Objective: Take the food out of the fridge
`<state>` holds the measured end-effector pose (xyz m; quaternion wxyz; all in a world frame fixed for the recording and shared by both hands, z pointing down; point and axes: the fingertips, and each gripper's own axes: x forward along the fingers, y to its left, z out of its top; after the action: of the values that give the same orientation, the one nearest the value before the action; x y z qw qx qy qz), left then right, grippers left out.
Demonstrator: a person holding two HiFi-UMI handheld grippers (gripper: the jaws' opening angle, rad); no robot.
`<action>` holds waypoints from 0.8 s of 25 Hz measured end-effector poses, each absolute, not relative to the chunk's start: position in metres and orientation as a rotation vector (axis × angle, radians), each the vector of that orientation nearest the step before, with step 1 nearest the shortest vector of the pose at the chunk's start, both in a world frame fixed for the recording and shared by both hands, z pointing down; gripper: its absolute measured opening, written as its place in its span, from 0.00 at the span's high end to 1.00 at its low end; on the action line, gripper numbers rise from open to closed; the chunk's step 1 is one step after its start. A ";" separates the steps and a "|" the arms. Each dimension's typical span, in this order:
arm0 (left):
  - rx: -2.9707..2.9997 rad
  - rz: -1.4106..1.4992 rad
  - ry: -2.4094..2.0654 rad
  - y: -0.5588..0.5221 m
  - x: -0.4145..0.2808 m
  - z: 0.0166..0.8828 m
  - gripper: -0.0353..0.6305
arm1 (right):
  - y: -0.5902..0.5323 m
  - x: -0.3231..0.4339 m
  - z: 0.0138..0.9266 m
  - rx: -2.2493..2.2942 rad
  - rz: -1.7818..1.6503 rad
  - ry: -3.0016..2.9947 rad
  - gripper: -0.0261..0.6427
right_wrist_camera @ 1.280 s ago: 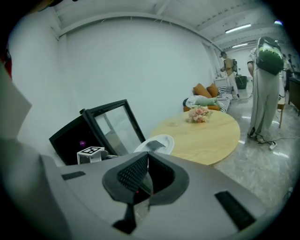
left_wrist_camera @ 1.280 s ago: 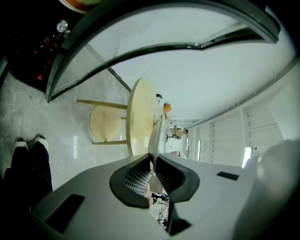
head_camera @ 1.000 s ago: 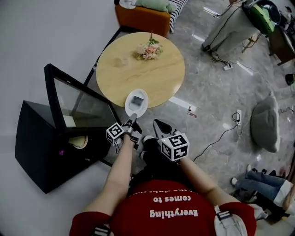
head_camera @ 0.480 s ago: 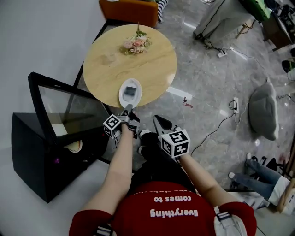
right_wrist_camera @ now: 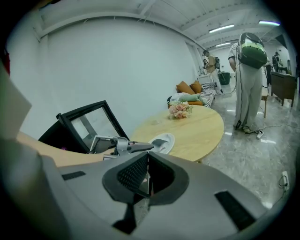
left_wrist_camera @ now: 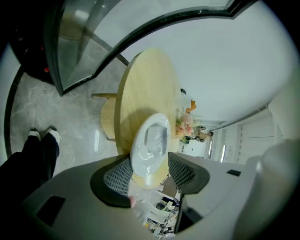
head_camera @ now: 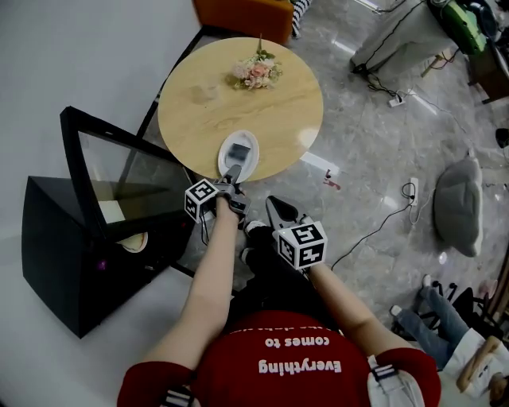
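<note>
Food plate (left_wrist_camera: 151, 143) now sits on tabletop (left_wrist_camera: 140, 89) edge, so left hand-held gripper (left_wrist_camera: 150, 168) jaws just spread around it; right hand-held gripper (right_wrist_camera: 147, 176) closed, empty.

Looks like a mock living-room corner inside a studio or lab. Round wooden table (head_camera: 266, 123), flowers (head_camera: 256, 71), orange sofa (head_camera: 242, 17), yet cables (head_camera: 374, 234) trail over the floor (head_camera: 382, 159) under strip lights (right_wrist_camera: 222, 28).
</note>
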<state>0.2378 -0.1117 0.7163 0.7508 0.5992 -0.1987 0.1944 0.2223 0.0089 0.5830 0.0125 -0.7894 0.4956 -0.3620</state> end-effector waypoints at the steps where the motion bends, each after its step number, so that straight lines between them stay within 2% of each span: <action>1: 1.305 0.445 -0.441 -0.112 0.238 0.715 0.61 | 0.006 0.221 0.583 -2.455 -1.131 1.555 0.94; 5: 1.301 0.533 -0.480 -0.109 0.224 0.719 0.61 | -0.005 0.214 0.578 -2.437 -1.132 1.600 0.94; 8: 1.266 0.612 -0.497 -0.105 0.211 0.727 0.54 | -0.010 0.210 0.574 -2.426 -1.127 1.633 0.94; 10: 1.265 0.653 -0.507 -0.104 0.204 0.728 0.53 | -0.013 0.208 0.573 -2.422 -1.127 1.653 0.94; 15: 1.540 0.644 -0.354 -0.095 0.205 0.680 0.54 | -0.015 0.204 0.566 -2.425 -1.111 1.673 0.94; 17: 1.769 0.631 -0.309 -0.094 0.206 0.643 0.61 | -0.015 0.205 0.561 -2.451 -1.084 1.683 0.94; 20: 2.121 0.623 -0.338 -0.098 0.199 0.592 0.83 | -0.017 0.205 0.546 -2.521 -1.004 1.711 0.94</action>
<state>0.1990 -0.0982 0.5924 0.4373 0.8530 -0.1360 0.2503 0.2055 -0.0173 0.5456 -0.0332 -0.7854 0.5332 -0.3127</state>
